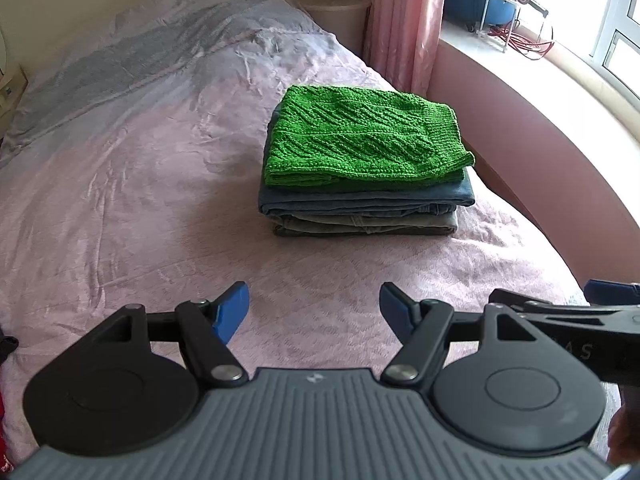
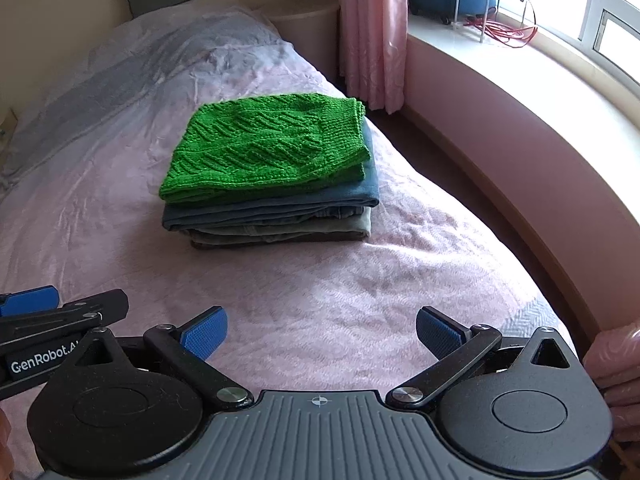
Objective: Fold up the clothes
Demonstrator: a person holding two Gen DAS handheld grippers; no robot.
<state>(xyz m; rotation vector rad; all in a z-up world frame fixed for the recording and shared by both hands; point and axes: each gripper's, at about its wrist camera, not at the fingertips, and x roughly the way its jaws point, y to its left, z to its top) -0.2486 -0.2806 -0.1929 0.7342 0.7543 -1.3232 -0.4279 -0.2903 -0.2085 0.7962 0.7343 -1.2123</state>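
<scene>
On the pink bedspread point(image 1: 160, 220), a green knit sweater point(image 1: 360, 136) tops folded jeans point(image 1: 360, 204); my left gripper point(image 1: 314, 312) and right gripper point(image 2: 320, 334) gape wide, empty.

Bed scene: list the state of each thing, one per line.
Green sweater: folded, top of the pile.
Blue jeans: folded, under the sweater.
Grey trousers: folded, bottom of the pile.
Left gripper: open, holding nothing.
Right gripper: open, holding nothing.
Bedspread: spread, wrinkled.
</scene>
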